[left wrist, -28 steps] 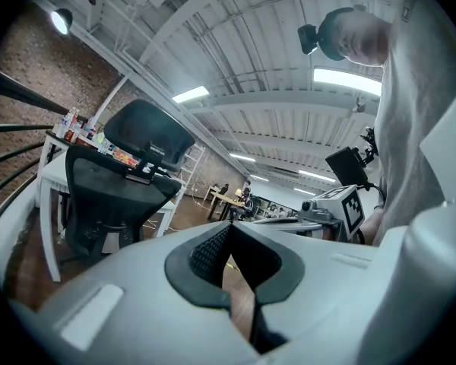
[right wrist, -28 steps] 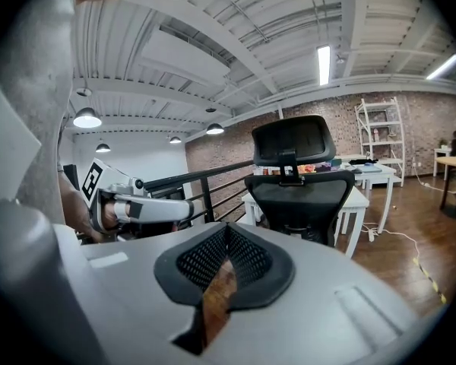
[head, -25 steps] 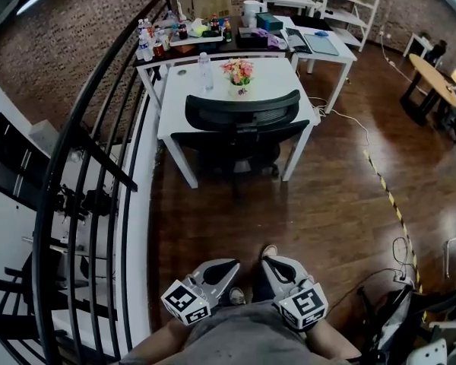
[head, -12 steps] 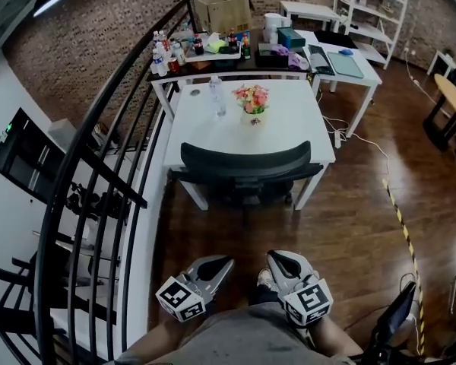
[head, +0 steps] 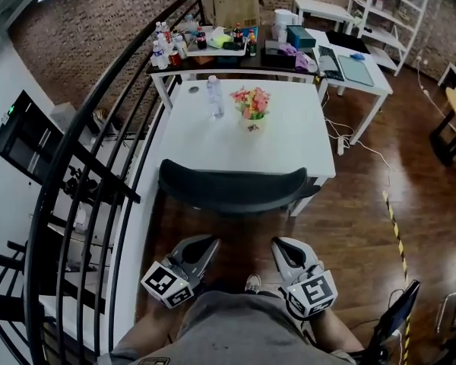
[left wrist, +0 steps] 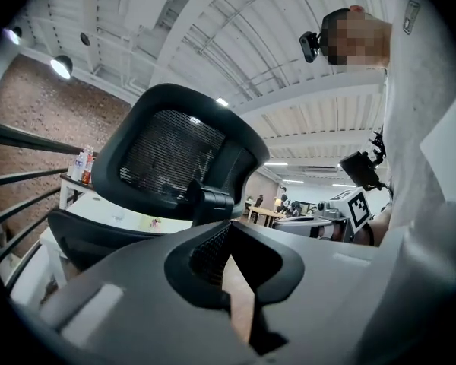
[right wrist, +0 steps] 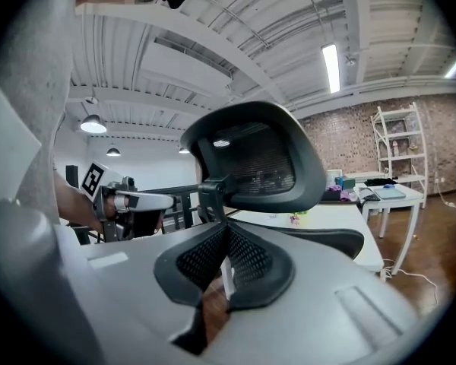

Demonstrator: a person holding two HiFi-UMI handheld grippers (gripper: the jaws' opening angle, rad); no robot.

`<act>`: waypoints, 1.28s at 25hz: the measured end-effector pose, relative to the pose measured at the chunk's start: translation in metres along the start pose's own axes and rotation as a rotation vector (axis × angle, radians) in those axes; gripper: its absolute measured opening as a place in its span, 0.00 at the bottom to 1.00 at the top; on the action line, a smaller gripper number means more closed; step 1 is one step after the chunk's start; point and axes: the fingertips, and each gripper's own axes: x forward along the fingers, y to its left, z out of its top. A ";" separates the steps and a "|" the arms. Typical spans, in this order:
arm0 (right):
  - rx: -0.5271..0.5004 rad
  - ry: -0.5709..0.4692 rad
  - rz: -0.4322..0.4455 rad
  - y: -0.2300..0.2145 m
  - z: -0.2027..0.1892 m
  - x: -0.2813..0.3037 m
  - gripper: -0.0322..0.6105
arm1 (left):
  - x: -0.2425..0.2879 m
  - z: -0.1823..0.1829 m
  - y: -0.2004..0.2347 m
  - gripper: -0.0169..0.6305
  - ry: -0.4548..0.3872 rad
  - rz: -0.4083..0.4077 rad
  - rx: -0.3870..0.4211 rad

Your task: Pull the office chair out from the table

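L gripper (head: 207, 244), R gripper (head: 280, 245) jaws closed, empty — office chair (head: 232, 189) seat hidden.

Black mesh chair (left wrist: 175, 154), glossy wood floor (head: 349, 226), matt white table (head: 289, 143)

Your head cam looks steeply down from well above: office chair (head: 232, 188) mid-frame, white bench (head: 289, 139) beyond it, left tool (head: 210, 242) and right tool (head: 278, 244) near the bottom edge. Each tool cam rides low behind its own jaws, faces roughly level and sits close behind the chair, so the backrest looms large against the ceiling. All three views share the chair and the bench, and each tool cam catches the other tool at its inner side.
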 end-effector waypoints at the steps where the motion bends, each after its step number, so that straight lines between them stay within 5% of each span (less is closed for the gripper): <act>1: -0.004 -0.002 -0.001 -0.003 0.003 0.003 0.06 | 0.003 0.002 0.004 0.03 -0.003 0.000 0.003; 11: -0.024 -0.017 -0.087 -0.032 0.030 0.024 0.06 | 0.013 0.027 0.045 0.03 -0.004 -0.012 0.023; 24: -0.149 -0.051 -0.287 -0.129 0.079 0.011 0.06 | -0.028 0.091 0.167 0.03 -0.072 0.221 0.175; 32: -0.166 -0.082 -0.289 -0.151 0.088 0.016 0.06 | -0.030 0.099 0.199 0.03 -0.053 0.220 0.262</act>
